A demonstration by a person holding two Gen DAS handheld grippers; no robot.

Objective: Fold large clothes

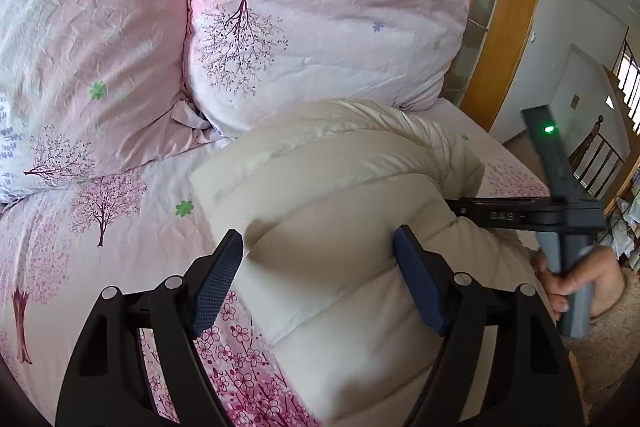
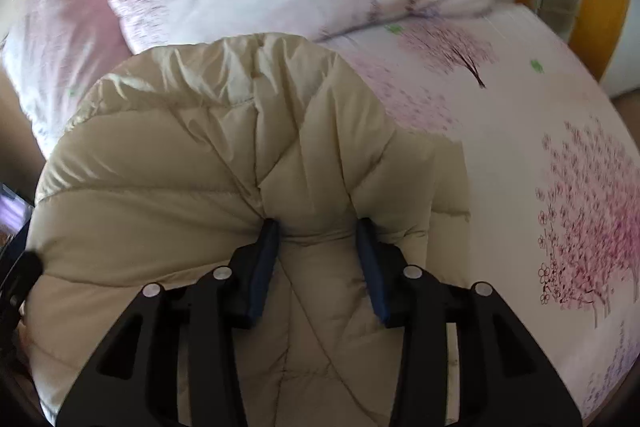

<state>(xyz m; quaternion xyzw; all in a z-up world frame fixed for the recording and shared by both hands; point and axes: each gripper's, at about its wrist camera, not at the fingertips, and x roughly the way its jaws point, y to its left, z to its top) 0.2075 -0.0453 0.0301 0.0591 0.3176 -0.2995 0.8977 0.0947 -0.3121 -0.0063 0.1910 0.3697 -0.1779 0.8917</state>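
Observation:
A cream quilted puffer jacket [image 1: 344,211] lies bunched on the bed, and it fills the middle of the right wrist view [image 2: 224,147]. My left gripper [image 1: 318,259] is open, its blue pads [image 1: 218,283] wide apart over the jacket's near part. My right gripper [image 2: 318,251] has its pads [image 2: 266,263] pressed into a thick fold of the jacket from both sides. The right gripper's body and the hand holding it also show in the left wrist view [image 1: 560,215], at the jacket's right edge.
The bed has a pink sheet with tree prints [image 1: 100,239]. Two pink pillows [image 1: 304,27] lie at the head of the bed just beyond the jacket. A wooden door frame [image 1: 508,19] and stair railing [image 1: 600,163] stand to the right of the bed.

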